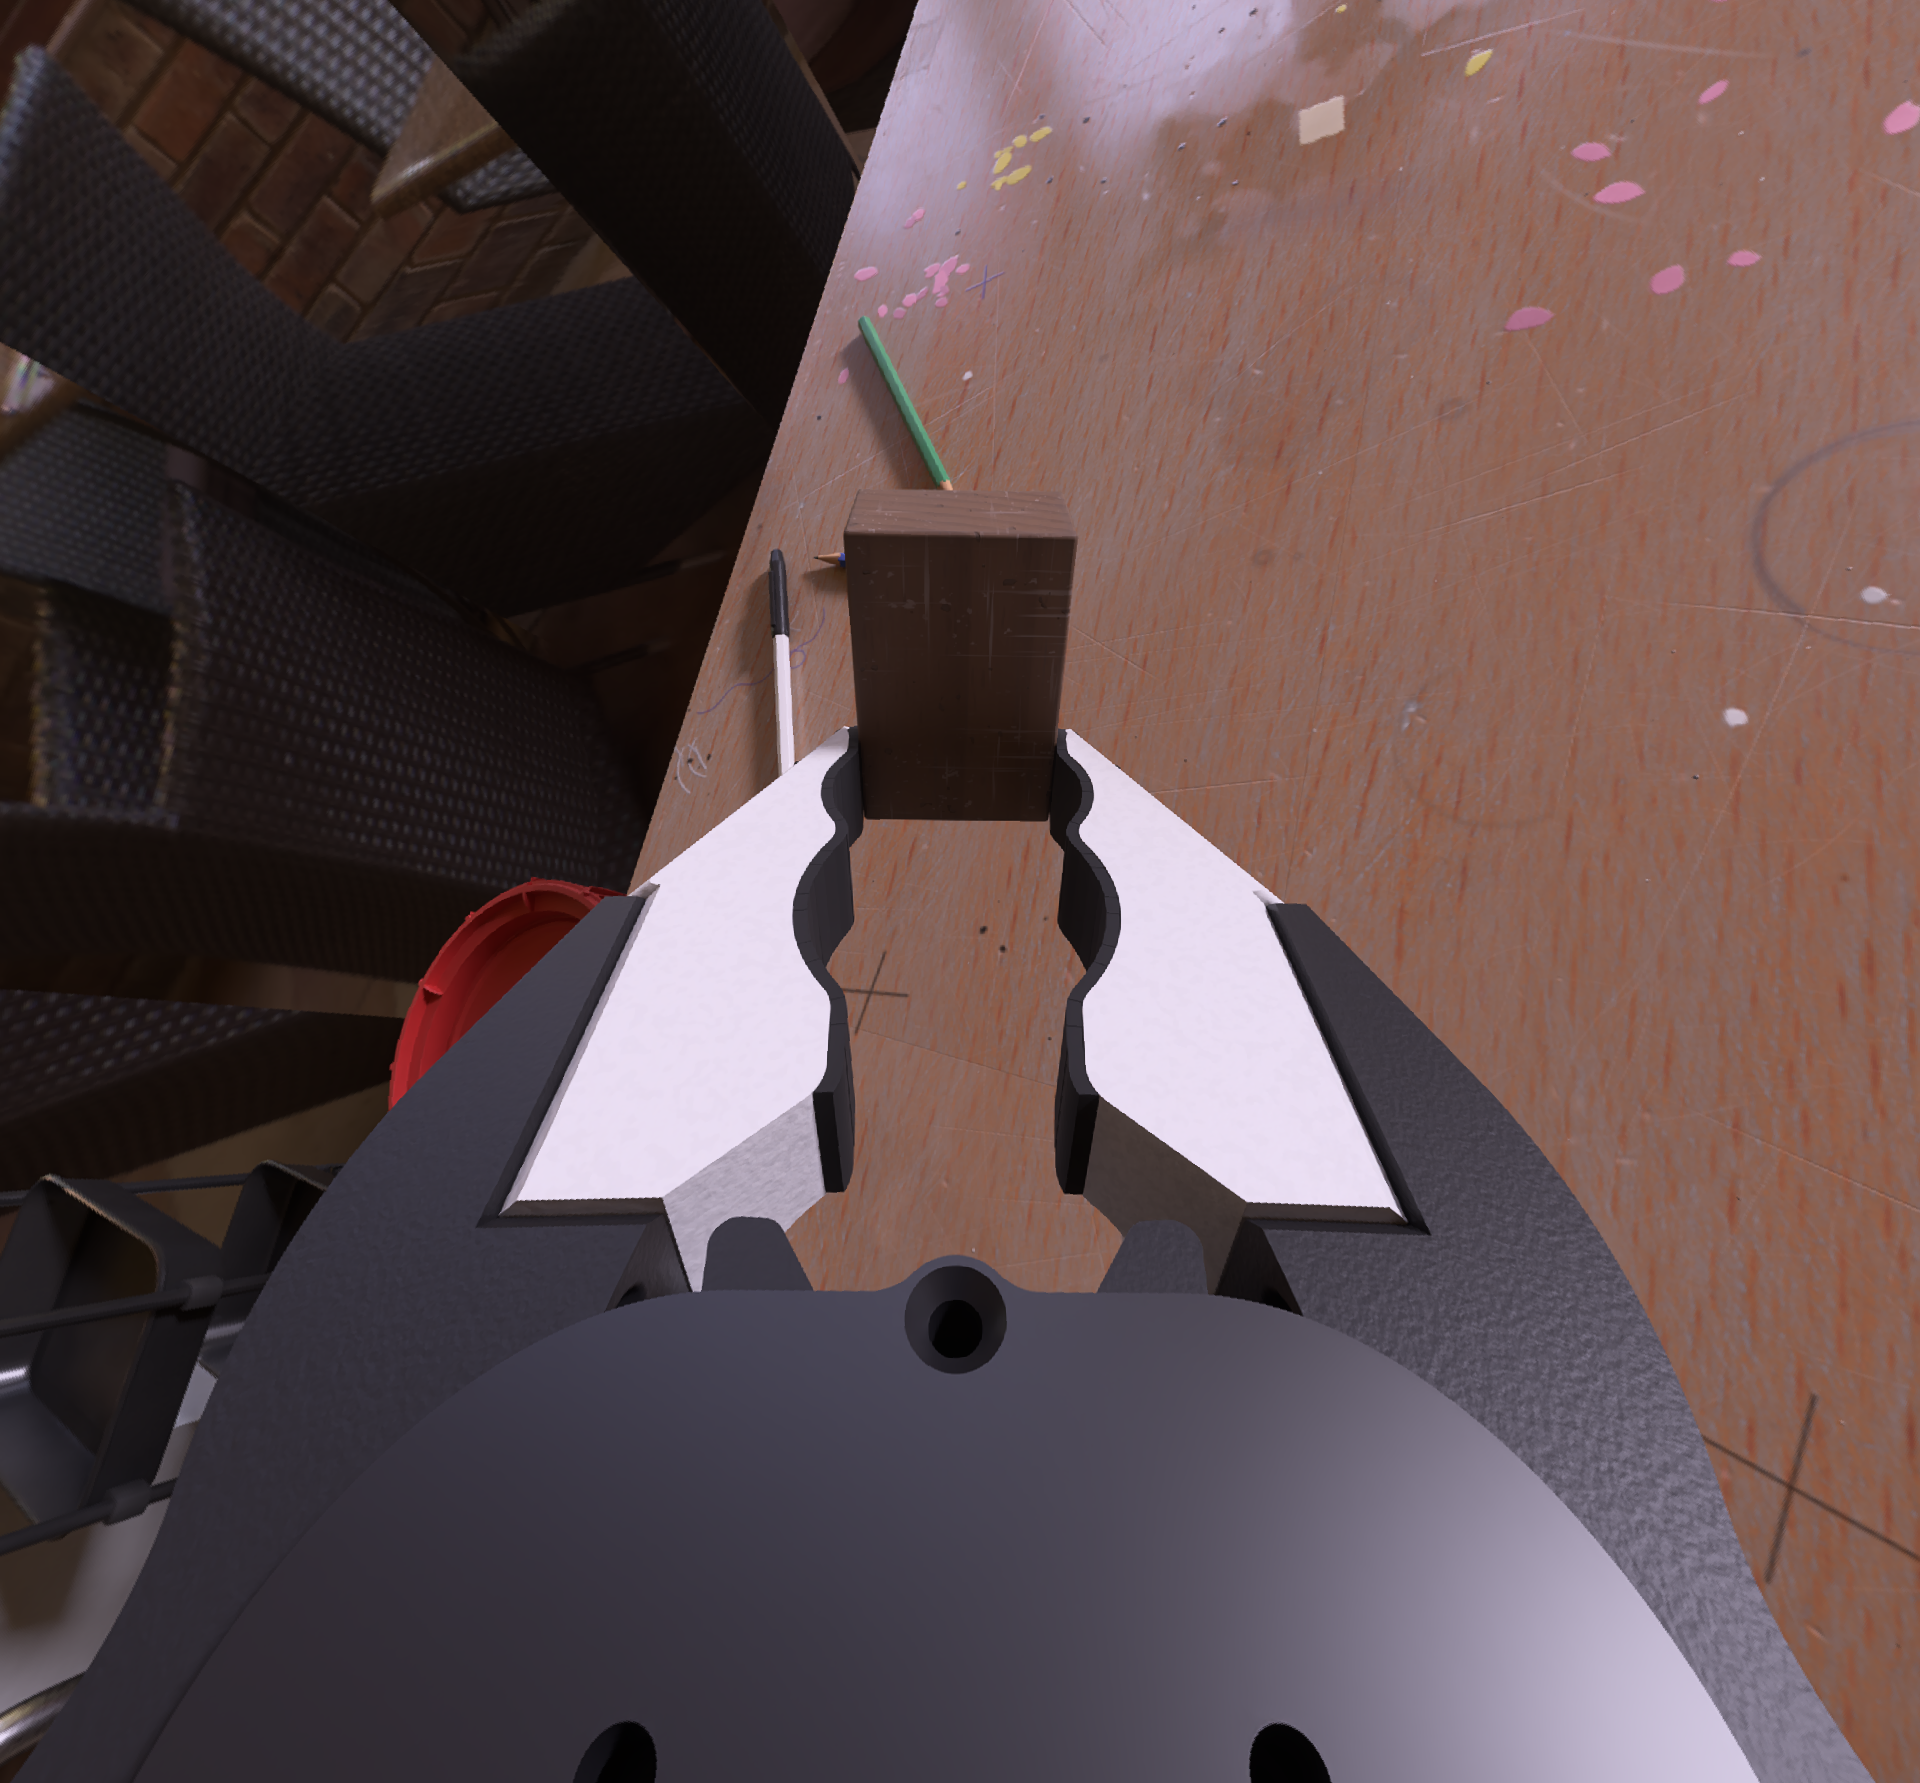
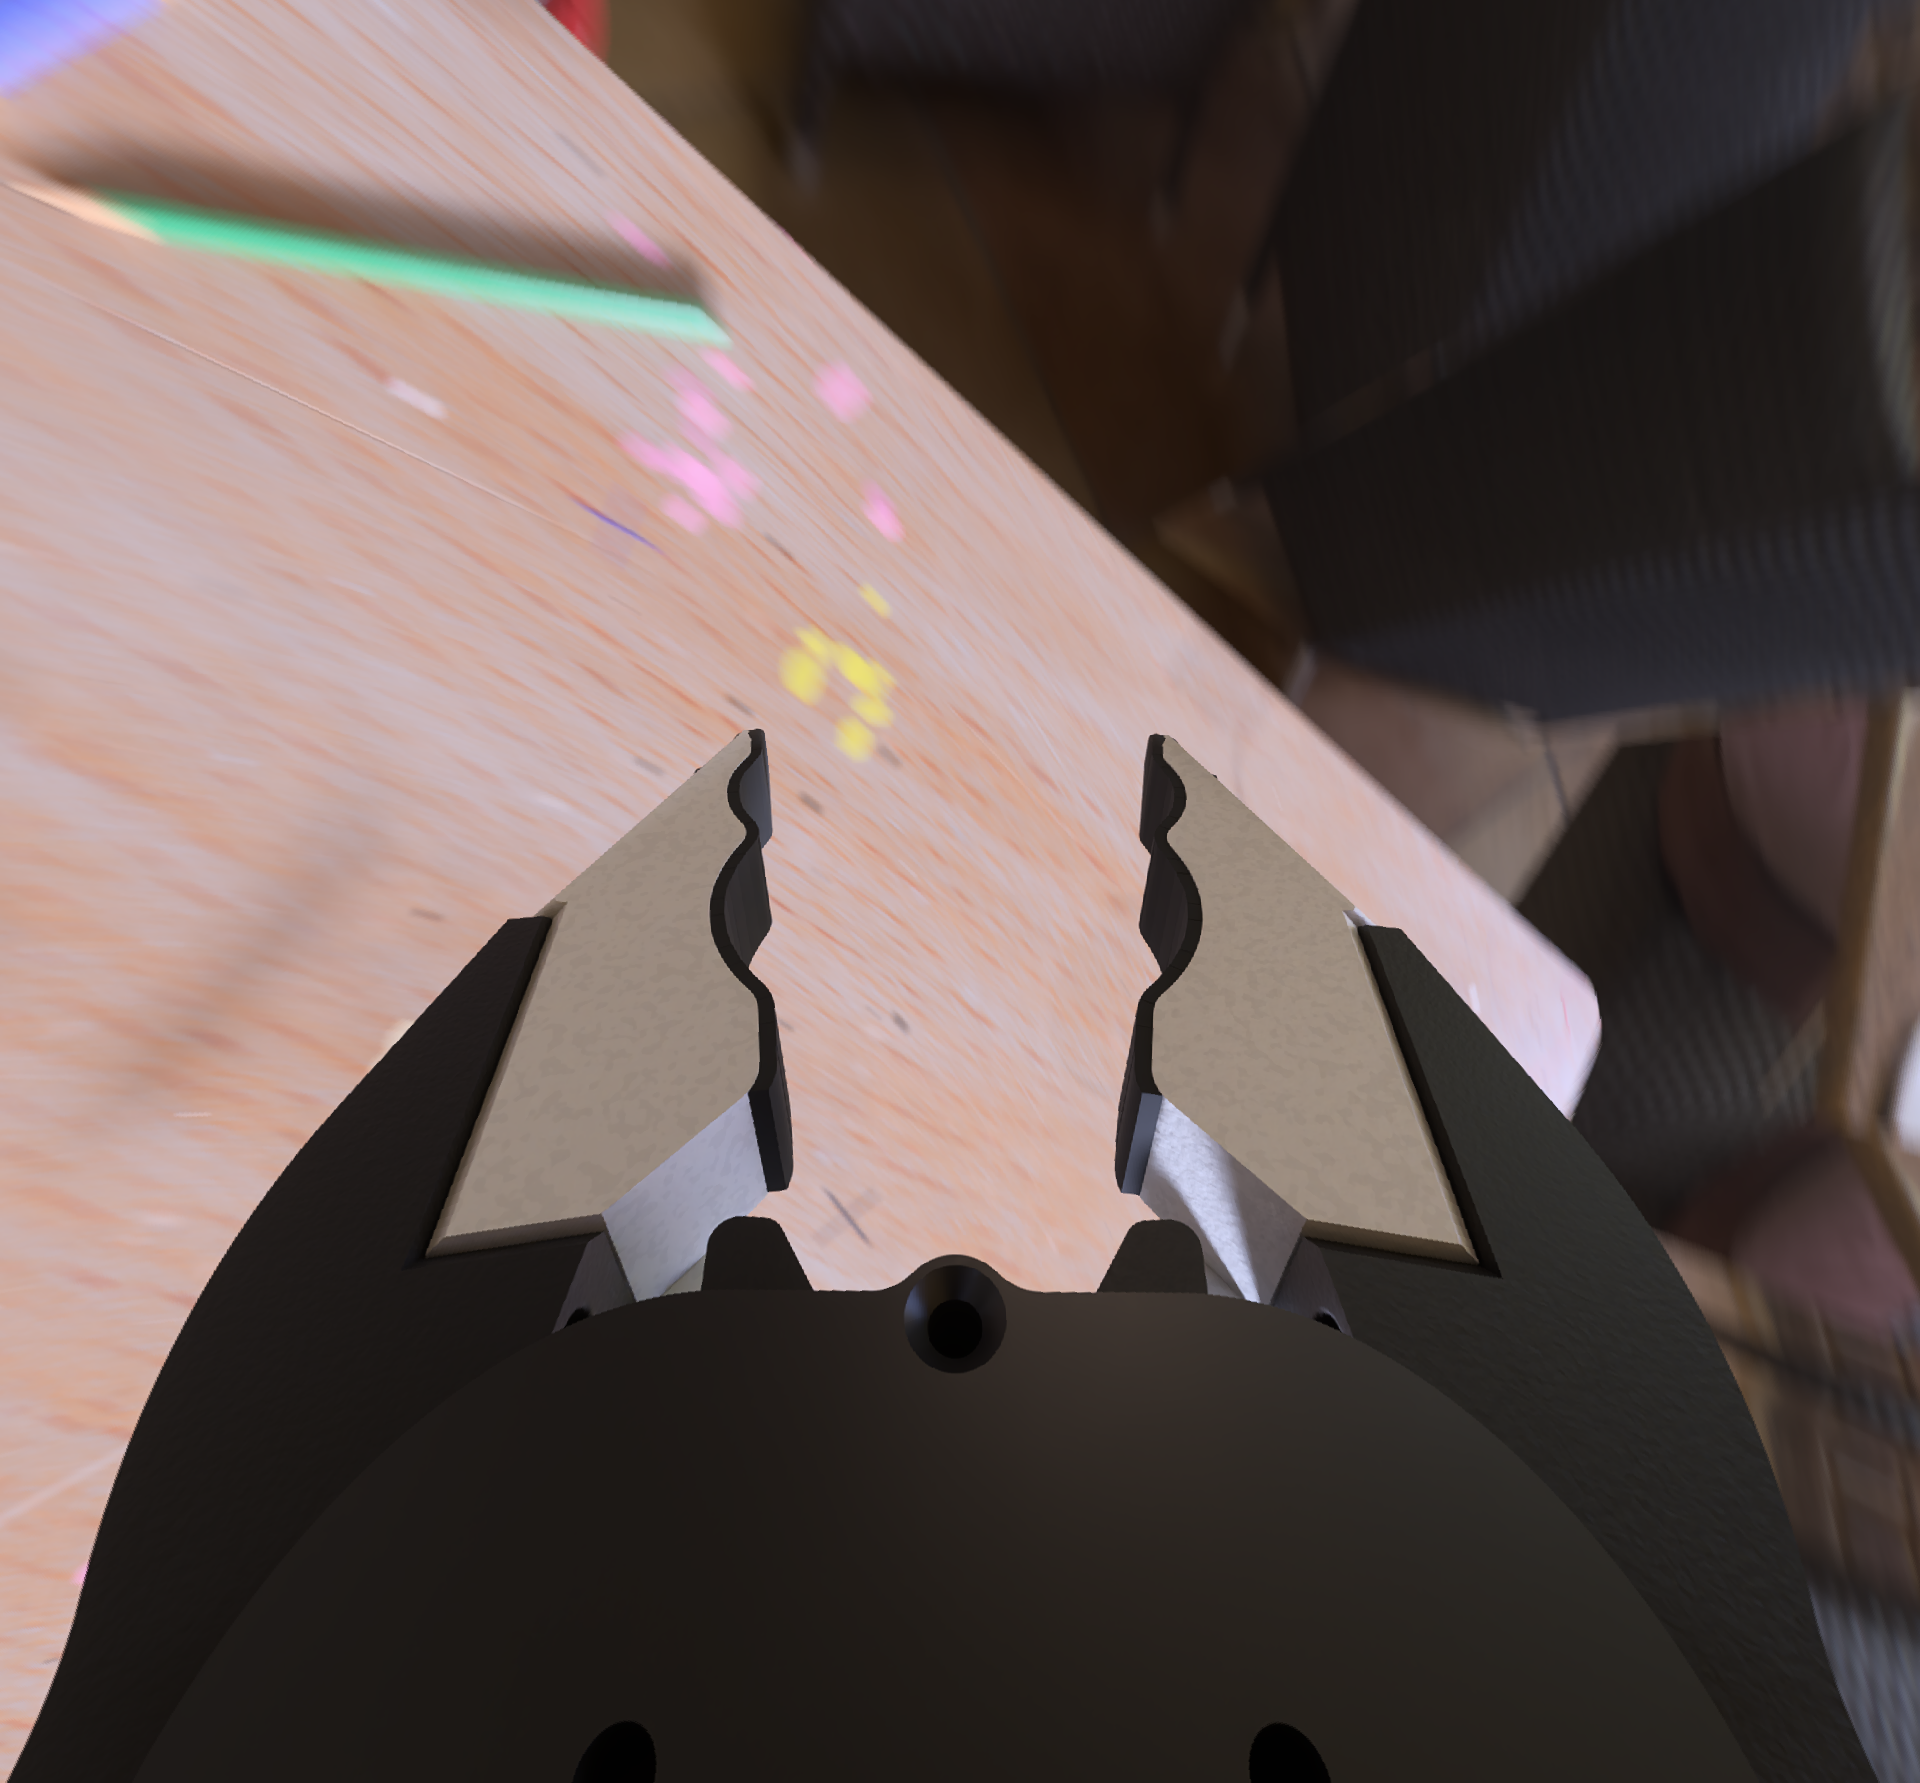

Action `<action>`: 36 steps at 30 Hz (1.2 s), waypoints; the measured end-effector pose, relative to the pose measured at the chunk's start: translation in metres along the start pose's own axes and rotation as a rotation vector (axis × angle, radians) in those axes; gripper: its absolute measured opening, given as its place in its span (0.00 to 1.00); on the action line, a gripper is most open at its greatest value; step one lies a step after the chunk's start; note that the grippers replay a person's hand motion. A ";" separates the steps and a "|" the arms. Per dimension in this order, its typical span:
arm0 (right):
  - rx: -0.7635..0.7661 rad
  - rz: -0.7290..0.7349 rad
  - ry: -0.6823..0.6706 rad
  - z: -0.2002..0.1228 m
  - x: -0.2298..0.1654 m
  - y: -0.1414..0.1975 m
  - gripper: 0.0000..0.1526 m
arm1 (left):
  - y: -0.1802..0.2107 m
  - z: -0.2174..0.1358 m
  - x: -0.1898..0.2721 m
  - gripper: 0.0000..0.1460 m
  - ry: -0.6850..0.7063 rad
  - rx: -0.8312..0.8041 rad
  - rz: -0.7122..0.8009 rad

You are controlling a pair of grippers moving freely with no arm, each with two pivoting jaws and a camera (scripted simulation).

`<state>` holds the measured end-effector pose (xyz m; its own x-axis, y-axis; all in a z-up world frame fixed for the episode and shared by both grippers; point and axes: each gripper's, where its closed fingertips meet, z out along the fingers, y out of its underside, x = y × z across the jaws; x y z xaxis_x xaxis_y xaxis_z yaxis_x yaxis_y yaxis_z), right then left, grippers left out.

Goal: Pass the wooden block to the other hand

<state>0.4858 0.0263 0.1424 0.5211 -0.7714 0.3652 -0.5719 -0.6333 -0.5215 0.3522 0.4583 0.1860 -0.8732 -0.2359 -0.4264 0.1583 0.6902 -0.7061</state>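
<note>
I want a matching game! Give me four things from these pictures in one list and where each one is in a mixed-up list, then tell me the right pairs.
Things:
1. dark brown wooden block
2. green pencil
3. round red lid
4. black-and-white pen

Places:
A. at the table edge, half hidden behind the left gripper
B. lying just left of the block in the left wrist view
C. pinched between the left gripper's fingertips
D. lying beyond the block, near pink paint spots

Pairs: 1-C, 2-D, 3-A, 4-B

The right gripper is open, holding nothing.
</note>
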 end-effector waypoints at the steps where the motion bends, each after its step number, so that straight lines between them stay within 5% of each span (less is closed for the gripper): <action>1: 0.092 -0.041 -0.039 -0.015 -0.022 -0.023 0.47 | -0.001 0.000 0.000 0.24 0.003 0.004 0.000; 8: 0.713 -0.549 -0.480 -0.117 -0.248 -0.155 0.47 | -0.005 0.000 0.003 0.24 0.022 0.026 0.011; 14: 0.915 -0.741 -0.647 -0.145 -0.353 -0.202 0.44 | -0.011 0.000 0.007 0.24 0.042 0.058 0.019; 25: 0.922 -0.755 -0.722 -0.137 -0.384 -0.219 0.24 | -0.019 -0.006 0.012 0.24 0.063 0.115 0.050; 35: 0.955 -0.740 -0.690 -0.146 -0.374 -0.217 0.23 | -0.030 -0.007 0.012 0.24 0.050 0.156 0.043; 36: 0.960 -0.729 -0.682 -0.149 -0.368 -0.216 0.23 | -0.028 -0.008 0.010 0.32 0.041 0.153 0.039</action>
<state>0.3232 0.4377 0.2352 0.8738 0.0706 0.4812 0.4708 -0.3706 -0.8006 0.3351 0.4421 0.2057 -0.8825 -0.1804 -0.4343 0.2585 0.5854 -0.7685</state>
